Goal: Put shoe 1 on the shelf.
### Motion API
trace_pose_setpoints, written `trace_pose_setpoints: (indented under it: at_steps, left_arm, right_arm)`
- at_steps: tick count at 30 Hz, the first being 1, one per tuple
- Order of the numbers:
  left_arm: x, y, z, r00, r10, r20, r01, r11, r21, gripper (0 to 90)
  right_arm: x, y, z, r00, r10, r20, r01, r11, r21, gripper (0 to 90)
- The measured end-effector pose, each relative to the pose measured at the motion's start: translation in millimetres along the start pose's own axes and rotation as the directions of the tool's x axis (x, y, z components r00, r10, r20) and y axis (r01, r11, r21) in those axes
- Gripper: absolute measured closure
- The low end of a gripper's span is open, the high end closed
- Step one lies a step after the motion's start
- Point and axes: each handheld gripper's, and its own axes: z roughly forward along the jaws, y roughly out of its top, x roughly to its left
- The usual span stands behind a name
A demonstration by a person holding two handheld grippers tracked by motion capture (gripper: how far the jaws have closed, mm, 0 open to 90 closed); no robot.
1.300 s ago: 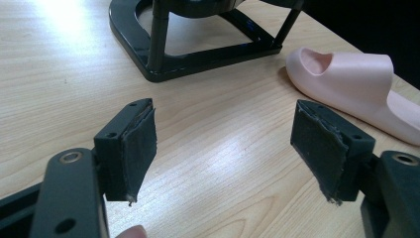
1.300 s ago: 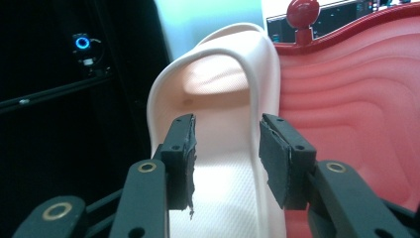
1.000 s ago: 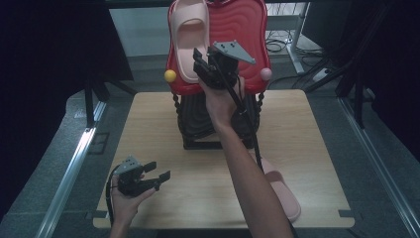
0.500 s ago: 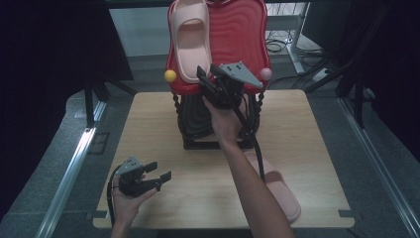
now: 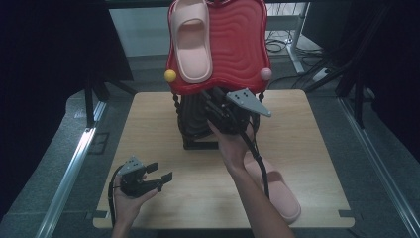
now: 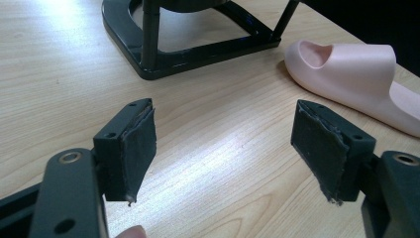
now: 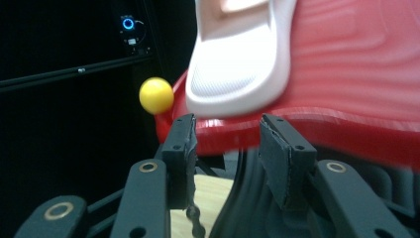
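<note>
Near edge of the wooden table (image 5: 148, 124): left gripper (image 5: 161, 177) sits low in the person's left hand (image 5: 130, 201), jaws wide apart w/ nothing between; in the left gripper view its pads (image 6: 141, 146) frame bare tabletop, cable looping back toward the wrist. Just right of centre, also near the front, one pink slipper (image 5: 277, 191) lies flat on the table, partly under the right forearm (image 5: 247, 193); the left gripper view shows its toe end (image 6: 346, 69) beyond the right pad, clear of both jaws, sole down. Further in, the black stand base (image 6: 193, 47) rests on the table at mid-depth, carrying a red wavy tray (image 5: 237, 49) tilted up toward the camera. Right gripper (image 5: 210, 101) is up at the tray's lower edge, in front of the stand, grey three-cornered plate (image 5: 246, 101) on top; jaws part-open, gripping nothing: right gripper view has both pads (image 7: 277, 148) just below the red rim (image 7: 346, 129), gap btwn them clear. Second pink slipper (image 5: 190, 37) lies on the tray's left half, heel end (image 7: 237, 74) hanging just above the jaws, not touching them. Yellow ball (image 5: 170, 76) at tray's left corner, pink ball (image 5: 266, 74) at its right. Beyond: grey floor, cables, dark curtains.
</note>
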Motion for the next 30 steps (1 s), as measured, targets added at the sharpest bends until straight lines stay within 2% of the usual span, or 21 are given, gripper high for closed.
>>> trace_pose_setpoints:
  at_steps: [8,12,17,20,22,27,30]
  left_arm:
    - [-0.3,-0.3,0.5,1.0,0.002,-0.005,-0.002,1.0,0.002,25.5]
    - [-0.9,-0.4,1.4,1.0,0.005,-0.005,-0.005,1.0,0.007,25.5]
    - [-1.4,-0.5,1.8,1.0,0.007,-0.005,-0.007,0.9999,0.01,25.5]
    - [-1.7,-1.3,3.4,1.0,0.001,-0.003,-0.001,0.9999,0.014,25.5]
    - [-1.8,-1.9,4.8,1.0,0.004,-0.003,-0.004,0.9998,0.018,25.5]
    - [-2.4,-3.0,6.7,1.0,0.003,-0.005,-0.003,0.9997,0.025,25.5]
    - [-2.5,-3.1,6.9,1.0,0.005,-0.006,-0.005,0.9996,0.028,25.5]
  right_arm:
    - [-8.9,-31.9,-19.5,0.9997,0.013,-0.02,-0.012,0.999,0.03,57.9]
    - [-15.7,-45.4,-29.4,0.9989,0.035,-0.032,-0.033,0.998,0.057,57.6]
    - [-23.7,-64.7,-42.6,0.9993,0.018,-0.034,-0.014,0.995,0.097,57.6]
    - [-27.5,-78.1,-50.4,0.9991,0.019,-0.037,-0.015,0.992,0.123,57.6]
    - [-30.8,-87.7,-55.2,0.9973,0.048,-0.055,-0.04,0.989,0.145,57.6]
    - [-37.9,-111.0,-65.8,0.9983,0.035,-0.047,-0.026,0.981,0.19,57.6]
    - [-44.5,-120.4,-73.0,0.9979,0.046,-0.046,-0.035,0.977,0.21,57.5]
